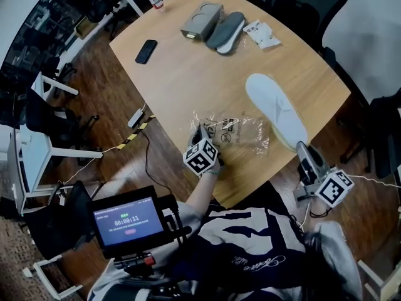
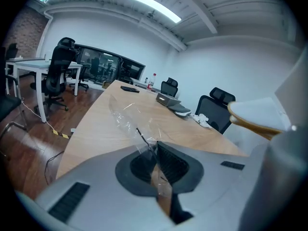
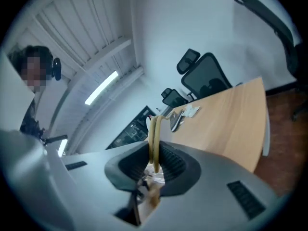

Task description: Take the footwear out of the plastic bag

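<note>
Slipper (image 1: 276, 108), one, in right claw (image 3: 154, 152); one plastic bag (image 1: 241, 133) in left claw (image 2: 155, 150).

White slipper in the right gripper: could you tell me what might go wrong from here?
The right gripper pinches only the end of the white slipper; its long free part could twist out.
That grip is past the table edge, so a drop may reach the floor.
The left gripper pinches a thin fold of the plastic bag, which could tear.

The white slipper (image 1: 274, 107) with a tan sole edge is out of the bag, its toe pointing to 11 o'clock. At its 8 o'clock, the clear, crumpled plastic bag (image 1: 241, 132) lies on the worktop (image 1: 188, 68).
</note>
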### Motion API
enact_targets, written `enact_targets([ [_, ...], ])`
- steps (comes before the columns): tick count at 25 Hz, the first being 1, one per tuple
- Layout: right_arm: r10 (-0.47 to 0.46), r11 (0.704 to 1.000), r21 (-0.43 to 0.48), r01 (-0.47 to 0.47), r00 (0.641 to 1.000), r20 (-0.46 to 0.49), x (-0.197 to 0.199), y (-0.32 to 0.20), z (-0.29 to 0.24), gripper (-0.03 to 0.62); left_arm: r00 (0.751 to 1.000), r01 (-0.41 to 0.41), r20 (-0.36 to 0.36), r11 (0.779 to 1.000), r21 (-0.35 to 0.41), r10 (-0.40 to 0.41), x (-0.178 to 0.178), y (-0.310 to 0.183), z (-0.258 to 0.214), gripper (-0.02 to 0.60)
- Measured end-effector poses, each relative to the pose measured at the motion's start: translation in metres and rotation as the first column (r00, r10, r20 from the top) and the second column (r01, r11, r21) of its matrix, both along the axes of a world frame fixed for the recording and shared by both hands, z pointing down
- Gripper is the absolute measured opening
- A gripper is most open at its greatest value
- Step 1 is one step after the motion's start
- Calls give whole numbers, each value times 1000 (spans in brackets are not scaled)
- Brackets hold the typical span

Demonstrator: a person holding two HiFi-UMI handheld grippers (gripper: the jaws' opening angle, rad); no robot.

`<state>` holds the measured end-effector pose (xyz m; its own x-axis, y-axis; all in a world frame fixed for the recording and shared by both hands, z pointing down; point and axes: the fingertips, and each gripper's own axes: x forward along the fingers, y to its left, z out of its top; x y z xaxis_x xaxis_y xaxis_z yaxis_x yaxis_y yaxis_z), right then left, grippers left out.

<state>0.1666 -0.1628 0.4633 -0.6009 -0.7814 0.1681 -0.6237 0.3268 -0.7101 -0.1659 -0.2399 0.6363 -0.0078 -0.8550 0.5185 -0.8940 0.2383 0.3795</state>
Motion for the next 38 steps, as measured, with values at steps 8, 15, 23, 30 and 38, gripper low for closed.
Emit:
enact_targets([
  [8, -171, 942, -282, 181, 984, 60, -106, 10, 86, 57, 993, -82, -82, 996, 35, 85, 28, -9, -1, 6],
  [15, -136, 923, -374, 93, 987, -90, -96, 0, 141, 58, 936, -259, -219, 960, 102, 276, 57, -19, -8, 255],
  [23, -121, 937, -347, 37, 967, -226, -103, 3, 151, 61, 905, -344, 214, 929, -135, 367, 17, 14, -17, 327],
  [30, -92, 941, -337, 11, 970, -226, -116, 18, 146, 76, 951, -310, -13, 951, -26, 309, -14, 43, -42, 324],
  [38, -92, 954, -288, -80, 838, -538, -115, 37, 158, 259, 904, -407, -83, 903, 135, 420, 3, 54, -76, 322],
])
